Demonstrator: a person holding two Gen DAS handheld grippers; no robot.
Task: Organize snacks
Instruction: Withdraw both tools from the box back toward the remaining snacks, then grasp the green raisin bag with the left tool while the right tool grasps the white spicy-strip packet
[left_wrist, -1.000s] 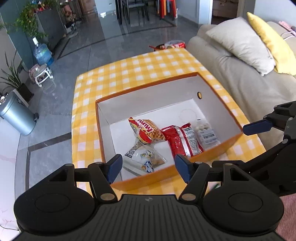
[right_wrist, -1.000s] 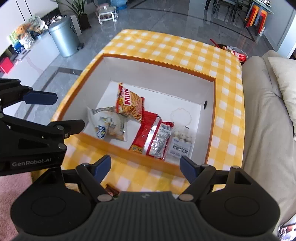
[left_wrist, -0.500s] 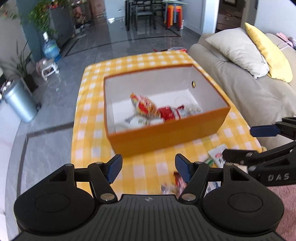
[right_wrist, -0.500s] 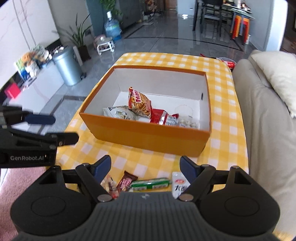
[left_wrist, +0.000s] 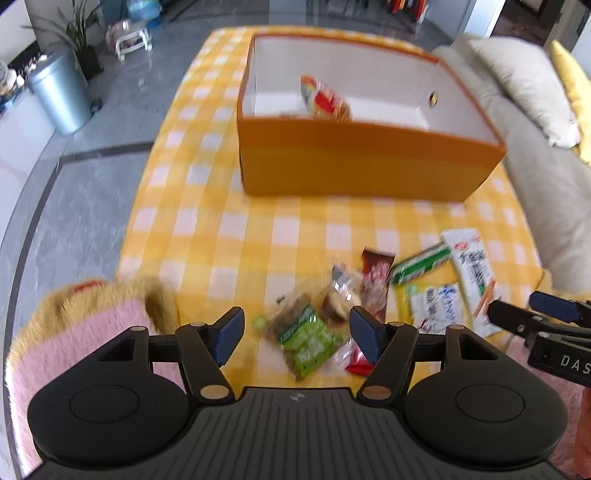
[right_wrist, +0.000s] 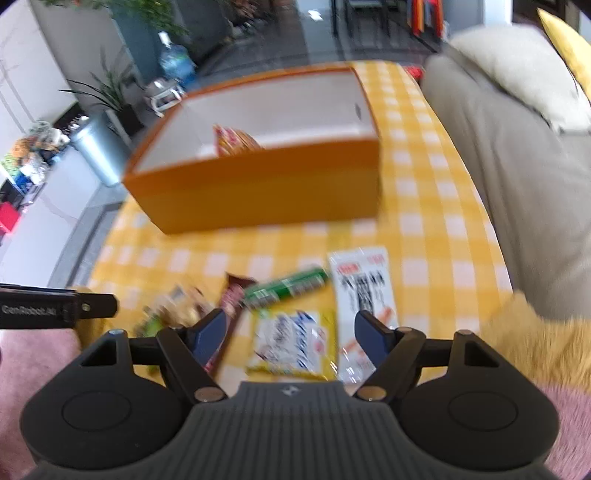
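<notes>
Hovering over loose snacks (left_wrist: 369, 295) near the table edge (left_wrist: 136, 236), left claw (left_wrist: 295, 334) released, right claw (right_wrist: 291, 338) closing (gripping nothing)

You've got glossy grey stone floor (left_wrist: 92, 173) with a dark inlay strip, daylight glaring off it. Table under a yellow-and-white checked cloth (left_wrist: 207, 206). Beige sofa (right_wrist: 517, 192) right beside it, carrying a cream cushion (left_wrist: 524, 85) and a yellow cushion (left_wrist: 572, 85). Metal bin (left_wrist: 59, 96) by the white wall, potted plant (left_wrist: 79, 44) near it, small white stool (left_wrist: 133, 35), water jug (right_wrist: 177, 66). Blurred chairs at the far end.
</notes>
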